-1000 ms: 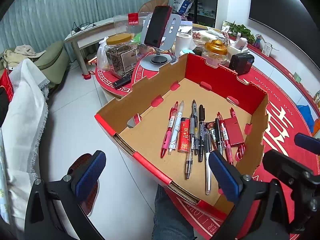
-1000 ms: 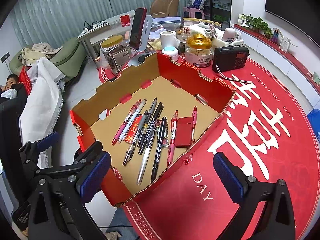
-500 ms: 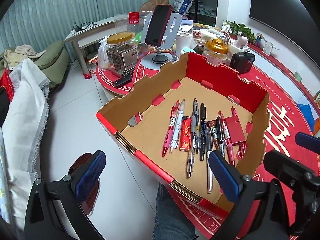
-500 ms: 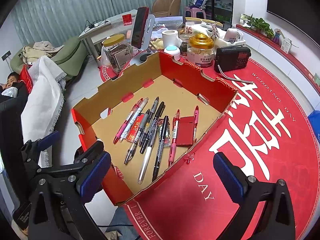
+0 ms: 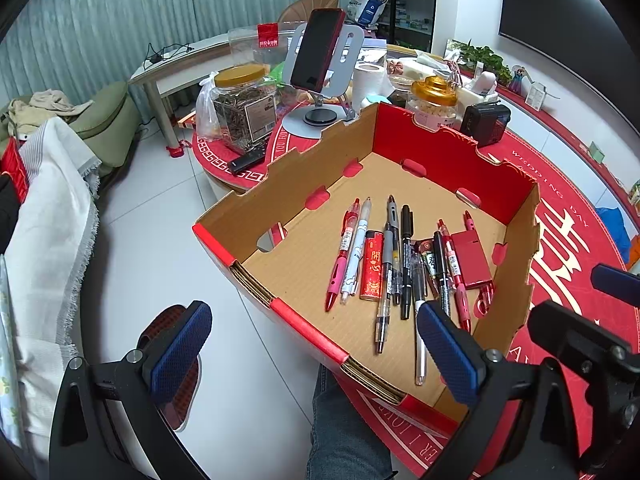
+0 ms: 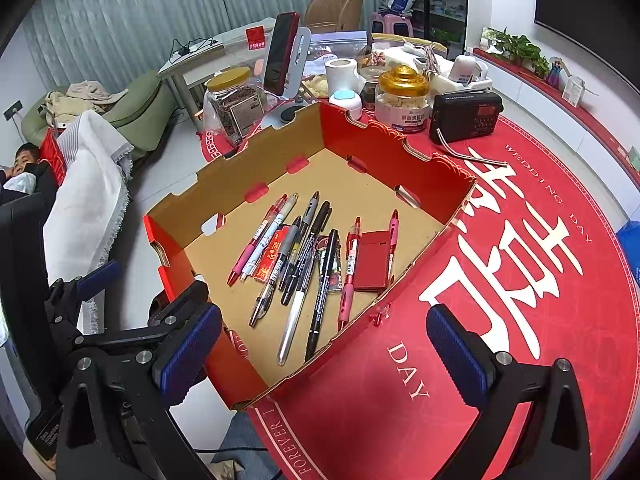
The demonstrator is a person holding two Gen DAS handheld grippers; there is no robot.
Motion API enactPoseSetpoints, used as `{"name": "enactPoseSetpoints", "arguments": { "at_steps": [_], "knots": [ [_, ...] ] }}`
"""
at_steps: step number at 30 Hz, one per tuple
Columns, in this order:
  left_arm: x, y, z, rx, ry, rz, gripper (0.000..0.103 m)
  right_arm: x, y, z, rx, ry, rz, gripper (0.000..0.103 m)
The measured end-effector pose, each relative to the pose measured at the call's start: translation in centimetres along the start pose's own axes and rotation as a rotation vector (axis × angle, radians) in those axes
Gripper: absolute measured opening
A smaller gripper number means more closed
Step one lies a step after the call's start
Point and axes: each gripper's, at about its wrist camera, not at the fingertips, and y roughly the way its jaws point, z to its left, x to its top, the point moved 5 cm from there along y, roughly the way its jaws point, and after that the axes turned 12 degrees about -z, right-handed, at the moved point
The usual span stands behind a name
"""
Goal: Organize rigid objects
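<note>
A red and brown cardboard tray (image 5: 224, 236) (image 6: 436, 236) sits on the round red table. Inside lie several pens (image 5: 348, 252) (image 6: 292, 264), a red lighter (image 5: 372, 266) (image 6: 271, 254) and a flat red case (image 5: 470, 254) (image 6: 373, 260), lined up side by side. My left gripper (image 5: 316, 350) is open and empty, held above the tray's near corner. My right gripper (image 6: 324, 354) is open and empty, above the tray's near right edge. The left gripper also shows at the left of the right wrist view (image 6: 100, 276).
Beyond the tray stand a phone on a stand (image 5: 318, 54), a seed jar (image 5: 244, 108), a gold-lidded jar (image 6: 402, 96), a paper roll (image 6: 340, 74) and a black radio (image 6: 466, 116). Red tablecloth (image 6: 520, 280) lies right. A white-draped chair (image 5: 52, 216) and floor lie left.
Both grippers have drifted slightly; the tray sits a little higher and farther in both views. Nothing was grasped or released.
</note>
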Motion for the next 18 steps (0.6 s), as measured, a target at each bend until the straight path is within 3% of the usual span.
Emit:
{"name": "enactPoseSetpoints", "arguments": {
  "at_steps": [18],
  "knots": [
    [-0.24,-0.01,-0.12,0.001,0.014,0.003,0.102,0.26,-0.35,0.15,0.002,-0.002,-0.005,0.103]
  ]
}}
